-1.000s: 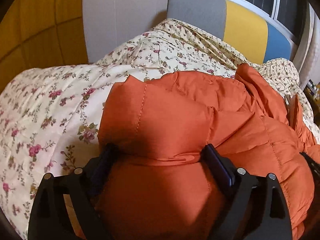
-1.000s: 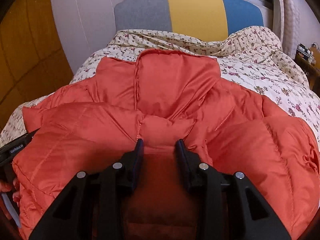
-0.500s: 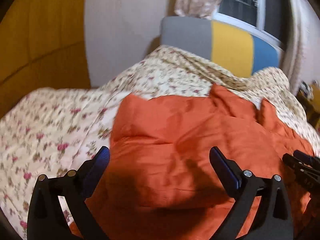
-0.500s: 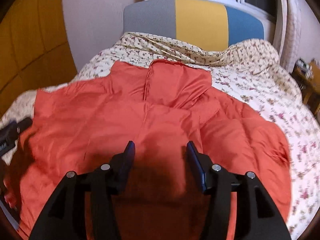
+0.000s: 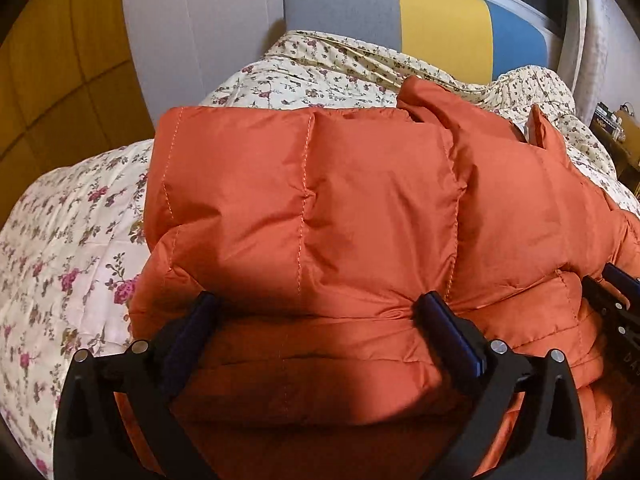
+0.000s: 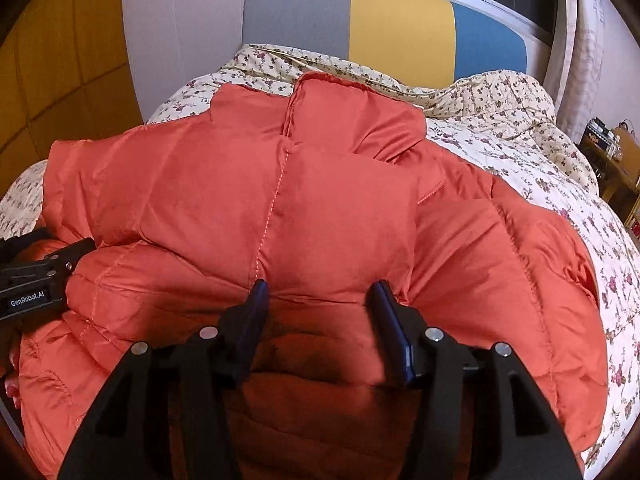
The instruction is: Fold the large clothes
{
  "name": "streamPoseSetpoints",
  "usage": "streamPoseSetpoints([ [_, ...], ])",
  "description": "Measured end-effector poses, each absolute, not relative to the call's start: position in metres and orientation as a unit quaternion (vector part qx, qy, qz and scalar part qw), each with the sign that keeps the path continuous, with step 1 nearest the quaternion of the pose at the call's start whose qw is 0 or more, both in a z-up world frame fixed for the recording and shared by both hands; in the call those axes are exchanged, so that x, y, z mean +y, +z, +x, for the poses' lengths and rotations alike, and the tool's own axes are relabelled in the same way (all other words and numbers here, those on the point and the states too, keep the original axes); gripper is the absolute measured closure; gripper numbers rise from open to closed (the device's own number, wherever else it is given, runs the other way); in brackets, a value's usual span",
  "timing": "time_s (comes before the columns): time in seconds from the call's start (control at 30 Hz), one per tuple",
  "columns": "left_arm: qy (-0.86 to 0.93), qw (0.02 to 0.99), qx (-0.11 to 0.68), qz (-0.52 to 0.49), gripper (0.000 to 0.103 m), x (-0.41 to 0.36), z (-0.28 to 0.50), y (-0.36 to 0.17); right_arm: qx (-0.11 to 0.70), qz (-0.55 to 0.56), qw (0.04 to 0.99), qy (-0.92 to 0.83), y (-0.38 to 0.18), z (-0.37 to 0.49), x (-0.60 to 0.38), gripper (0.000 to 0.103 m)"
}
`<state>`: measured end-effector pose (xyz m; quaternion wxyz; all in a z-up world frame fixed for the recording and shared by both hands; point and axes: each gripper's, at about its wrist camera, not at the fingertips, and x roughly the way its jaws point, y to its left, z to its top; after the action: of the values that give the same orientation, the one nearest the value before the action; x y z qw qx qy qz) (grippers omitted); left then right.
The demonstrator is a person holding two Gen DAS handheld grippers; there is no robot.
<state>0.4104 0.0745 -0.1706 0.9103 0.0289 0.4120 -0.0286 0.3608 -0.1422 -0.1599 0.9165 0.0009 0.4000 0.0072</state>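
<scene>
An orange puffer jacket (image 5: 360, 200) lies folded on the bed, its collar (image 6: 352, 120) toward the headboard. My left gripper (image 5: 318, 308) is down at the jacket's near left part with its jaws spread wide. A puffy quilted panel bulges between the fingers without being pinched. My right gripper (image 6: 320, 292) sits at the jacket's near middle, jaws about half apart, with a soft fold between them and no visible squeeze. The black frame of the left gripper (image 6: 40, 276) shows at the left edge of the right wrist view.
A cream floral quilt (image 5: 72, 240) covers the bed under and around the jacket. Behind it stands a grey, yellow and blue headboard (image 6: 400, 28). A small table with items (image 6: 612, 152) is at the right. Yellow wall panels (image 5: 48, 80) are at the left.
The right jaws have widened and let go of the pinched fold. The left gripper pulled clear of the jacket, then came back with a puffy panel between wider jaws.
</scene>
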Motion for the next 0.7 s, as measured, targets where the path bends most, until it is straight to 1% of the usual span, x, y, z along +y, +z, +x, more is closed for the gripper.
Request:
streamPoseSetpoints([
  [0.13, -0.025, 0.913, 0.406, 0.026, 0.003, 0.077, 0.407, -0.168, 0.400, 0.001, 0.917, 0.008, -0.160, 0.360, -0.142, 0.049],
  [0.33, -0.011, 0.924, 0.383, 0.010, 0.003, 0.084, 0.371, -0.152, 0.396, 0.008, 0.918, 0.012, -0.159, 0.359, -0.142, 0.047],
  [0.4, -0.014, 0.923, 0.384, 0.005, 0.003, 0.087, 0.357, -0.149, 0.396, 0.008, 0.918, 0.013, -0.158, 0.358, -0.142, 0.045],
  [0.47, -0.010, 0.919, 0.394, 0.014, 0.003, 0.088, 0.342, -0.148, 0.397, 0.015, 0.917, 0.022, -0.155, 0.356, -0.144, 0.039],
  [0.5, -0.010, 0.916, 0.400, 0.019, 0.003, 0.089, 0.337, -0.147, 0.399, 0.021, 0.916, 0.028, -0.152, 0.354, -0.146, 0.033],
  [0.53, -0.014, 0.914, 0.406, 0.024, 0.003, 0.090, 0.329, -0.147, 0.401, 0.026, 0.915, 0.032, -0.149, 0.350, -0.148, 0.031],
  [0.7, -0.017, 0.918, 0.395, 0.009, 0.003, 0.111, 0.289, -0.140, 0.414, 0.063, 0.907, 0.051, -0.125, 0.311, -0.167, 0.030],
])
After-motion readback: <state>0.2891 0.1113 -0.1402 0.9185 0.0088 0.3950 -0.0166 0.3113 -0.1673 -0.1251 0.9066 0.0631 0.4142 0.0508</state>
